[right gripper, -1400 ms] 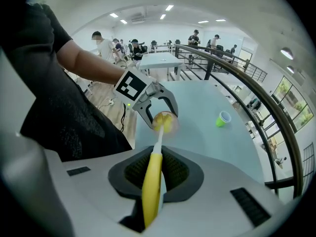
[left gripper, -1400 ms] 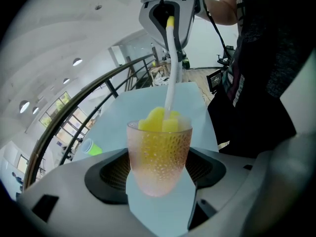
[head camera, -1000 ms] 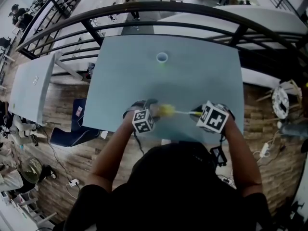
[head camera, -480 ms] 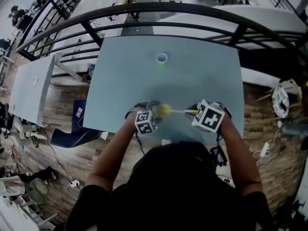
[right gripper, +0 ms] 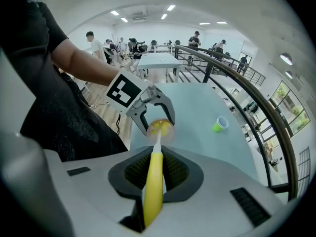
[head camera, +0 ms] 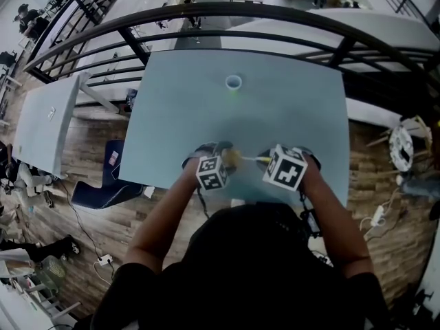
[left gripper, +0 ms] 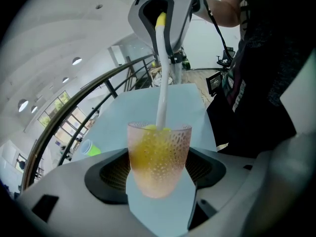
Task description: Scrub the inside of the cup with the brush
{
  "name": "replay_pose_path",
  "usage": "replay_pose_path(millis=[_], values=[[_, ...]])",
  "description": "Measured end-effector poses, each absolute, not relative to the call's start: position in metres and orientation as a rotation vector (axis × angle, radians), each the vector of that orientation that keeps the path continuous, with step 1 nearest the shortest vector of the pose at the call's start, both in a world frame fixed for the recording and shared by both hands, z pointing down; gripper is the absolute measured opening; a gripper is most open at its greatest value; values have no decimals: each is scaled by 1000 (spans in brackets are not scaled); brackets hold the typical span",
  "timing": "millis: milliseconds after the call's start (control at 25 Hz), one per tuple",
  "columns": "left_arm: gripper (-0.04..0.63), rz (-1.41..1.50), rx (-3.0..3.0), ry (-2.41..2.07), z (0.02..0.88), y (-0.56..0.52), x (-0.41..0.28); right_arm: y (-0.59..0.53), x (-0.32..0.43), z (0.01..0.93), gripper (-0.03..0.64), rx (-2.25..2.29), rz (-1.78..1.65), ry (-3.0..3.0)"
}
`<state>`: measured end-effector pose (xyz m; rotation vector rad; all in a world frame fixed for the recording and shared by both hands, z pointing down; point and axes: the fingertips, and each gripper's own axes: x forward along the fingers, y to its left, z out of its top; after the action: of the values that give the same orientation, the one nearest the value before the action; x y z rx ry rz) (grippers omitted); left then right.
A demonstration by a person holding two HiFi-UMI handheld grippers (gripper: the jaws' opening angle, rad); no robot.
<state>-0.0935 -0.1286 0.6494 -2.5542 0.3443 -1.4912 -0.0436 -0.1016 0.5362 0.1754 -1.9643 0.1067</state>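
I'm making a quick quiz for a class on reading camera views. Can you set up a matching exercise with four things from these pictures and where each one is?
Things:
1. pink cup
2. brush handle
3. brush head
4. small green cup

Places:
A. alone on the table, away from both tools
B. gripped in the right tool
C. down inside the pink cup
D. gripped in the left tool

Pairs: 1-D, 2-B, 3-C, 4-A
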Motion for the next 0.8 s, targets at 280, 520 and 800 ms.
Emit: replay_pose_path(millis=[280, 520, 800], values=[[364, -1507, -2551, 351, 651, -131, -100, -96, -39, 527, 41, 168, 84, -1978], [364, -1537, -2556, 385, 658, -134, -112, -89, -25, 518, 41, 158, 55, -1979], [364, -1548, -2540, 402, 654, -140, -118, -78, -3, 522, 43, 148, 103, -1958]])
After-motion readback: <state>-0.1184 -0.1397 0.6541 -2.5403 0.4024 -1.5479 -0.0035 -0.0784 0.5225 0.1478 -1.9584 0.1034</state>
